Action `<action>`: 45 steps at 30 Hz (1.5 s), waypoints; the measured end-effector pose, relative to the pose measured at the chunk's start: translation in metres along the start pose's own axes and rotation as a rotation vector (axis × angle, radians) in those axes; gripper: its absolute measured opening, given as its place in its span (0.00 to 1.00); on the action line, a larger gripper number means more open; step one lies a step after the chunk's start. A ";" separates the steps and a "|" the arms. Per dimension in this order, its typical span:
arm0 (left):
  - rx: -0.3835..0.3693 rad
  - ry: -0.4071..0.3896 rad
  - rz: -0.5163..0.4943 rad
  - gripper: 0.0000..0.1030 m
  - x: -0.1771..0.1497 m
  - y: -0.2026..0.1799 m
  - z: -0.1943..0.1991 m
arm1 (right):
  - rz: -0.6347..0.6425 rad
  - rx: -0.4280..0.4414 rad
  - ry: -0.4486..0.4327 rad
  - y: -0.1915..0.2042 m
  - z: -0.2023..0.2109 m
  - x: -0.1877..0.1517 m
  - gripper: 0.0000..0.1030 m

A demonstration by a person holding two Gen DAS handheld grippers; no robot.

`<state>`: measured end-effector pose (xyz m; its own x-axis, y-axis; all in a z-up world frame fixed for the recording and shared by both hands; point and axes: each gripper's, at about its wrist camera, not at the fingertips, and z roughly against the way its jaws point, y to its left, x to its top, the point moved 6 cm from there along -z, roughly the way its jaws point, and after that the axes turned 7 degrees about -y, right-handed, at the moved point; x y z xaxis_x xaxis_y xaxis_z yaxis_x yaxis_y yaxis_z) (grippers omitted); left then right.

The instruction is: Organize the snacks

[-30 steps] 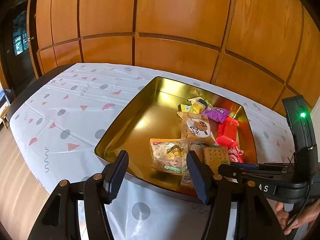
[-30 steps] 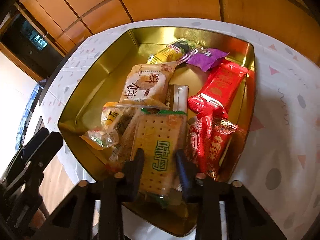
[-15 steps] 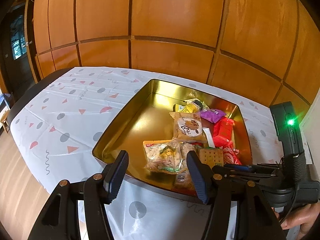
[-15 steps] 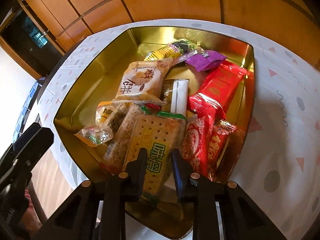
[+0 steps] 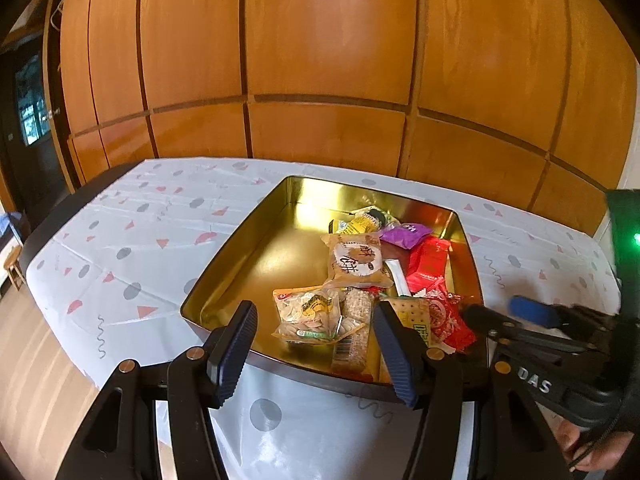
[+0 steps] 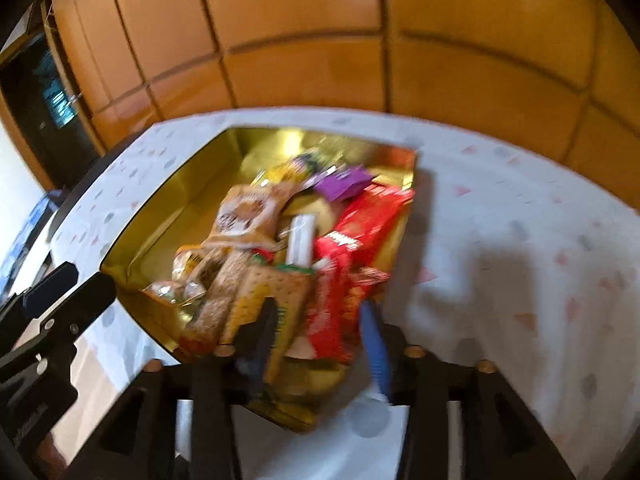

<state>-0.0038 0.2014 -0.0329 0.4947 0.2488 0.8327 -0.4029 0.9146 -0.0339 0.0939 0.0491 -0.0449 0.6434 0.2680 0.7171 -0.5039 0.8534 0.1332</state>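
The left gripper (image 5: 314,342) hangs with its fingers spread wide and empty, just short of the near rim of the gold tin (image 5: 256,248), where the snacks lie heaped toward the far right of its fingers. The right gripper (image 6: 320,340) is parted too, gripping nothing. The cracker packet (image 6: 272,300) lies just ahead of its left finger, blurred.

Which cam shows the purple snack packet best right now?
Left wrist. The purple snack packet is sharp there, lying unobstructed near the far right of the gold tin. The right wrist view also shows it, but motion blur smears its outline and print.
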 end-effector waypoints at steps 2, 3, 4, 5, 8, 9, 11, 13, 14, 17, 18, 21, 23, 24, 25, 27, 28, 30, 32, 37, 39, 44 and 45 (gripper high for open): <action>-0.010 -0.005 -0.002 0.60 -0.002 -0.002 0.004 | 0.002 -0.047 -0.032 -0.004 0.010 -0.001 0.56; -0.022 -0.005 0.001 0.60 -0.004 -0.004 0.006 | 0.001 -0.065 -0.041 -0.007 0.015 -0.004 0.56; -0.030 -0.003 0.005 0.61 -0.005 -0.006 0.007 | -0.004 -0.083 -0.050 -0.010 0.020 -0.008 0.58; -0.042 -0.004 0.010 0.61 -0.006 -0.007 0.009 | -0.008 -0.095 -0.057 -0.011 0.025 -0.010 0.60; -0.052 -0.012 0.006 0.65 -0.009 -0.011 0.015 | -0.018 -0.118 -0.076 -0.015 0.035 -0.019 0.64; -0.048 -0.016 0.001 0.65 -0.008 -0.012 0.017 | -0.015 -0.125 -0.084 -0.015 0.038 -0.021 0.64; -0.046 -0.029 -0.008 0.66 -0.008 -0.014 0.020 | -0.011 -0.131 -0.092 -0.013 0.043 -0.022 0.68; -0.045 -0.038 -0.009 0.69 -0.006 -0.015 0.023 | -0.012 -0.130 -0.094 -0.011 0.043 -0.023 0.69; -0.043 -0.037 -0.008 0.70 -0.006 -0.015 0.024 | -0.012 -0.131 -0.099 -0.011 0.045 -0.023 0.69; -0.026 -0.045 0.000 0.71 -0.005 -0.013 0.025 | -0.015 -0.136 -0.109 -0.014 0.048 -0.022 0.69; -0.018 -0.046 0.001 0.71 -0.004 -0.013 0.026 | -0.016 -0.137 -0.112 -0.013 0.048 -0.022 0.69; 0.000 -0.061 -0.009 0.75 -0.003 -0.011 0.027 | -0.021 -0.139 -0.118 -0.015 0.052 -0.024 0.71; 0.008 -0.074 -0.011 0.75 -0.001 -0.011 0.029 | -0.021 -0.137 -0.119 -0.014 0.053 -0.025 0.71; 0.008 -0.078 -0.012 0.75 -0.001 -0.011 0.029 | -0.020 -0.136 -0.121 -0.014 0.053 -0.026 0.71; 0.010 -0.079 -0.012 0.75 0.000 -0.011 0.029 | -0.019 -0.135 -0.122 -0.014 0.053 -0.026 0.71; 0.024 -0.081 -0.015 0.75 0.000 -0.010 0.028 | -0.018 -0.128 -0.124 -0.014 0.053 -0.025 0.71; 0.026 -0.081 -0.018 0.75 0.000 -0.011 0.028 | -0.017 -0.128 -0.125 -0.013 0.053 -0.025 0.71; 0.024 -0.075 -0.013 0.75 -0.001 -0.011 0.027 | -0.011 -0.128 -0.129 -0.012 0.053 -0.024 0.71; 0.017 -0.063 -0.001 0.75 -0.002 -0.011 0.025 | -0.007 -0.126 -0.127 -0.011 0.053 -0.024 0.71; 0.025 -0.066 -0.006 0.75 -0.002 -0.011 0.026 | -0.010 -0.127 -0.129 -0.011 0.052 -0.024 0.71; 0.026 -0.069 -0.005 0.75 -0.002 -0.010 0.026 | -0.011 -0.126 -0.131 -0.011 0.052 -0.024 0.71; 0.030 -0.076 0.001 0.75 0.000 -0.007 0.026 | 0.003 -0.126 -0.128 -0.007 0.050 -0.024 0.71; 0.030 -0.075 0.002 0.75 0.000 -0.007 0.026 | 0.007 -0.126 -0.128 -0.006 0.051 -0.024 0.71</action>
<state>-0.0212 0.1867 -0.0185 0.4352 0.2247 0.8718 -0.4269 0.9041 -0.0200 0.0523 0.0149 -0.0283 0.5578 0.2220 0.7997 -0.4270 0.9030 0.0471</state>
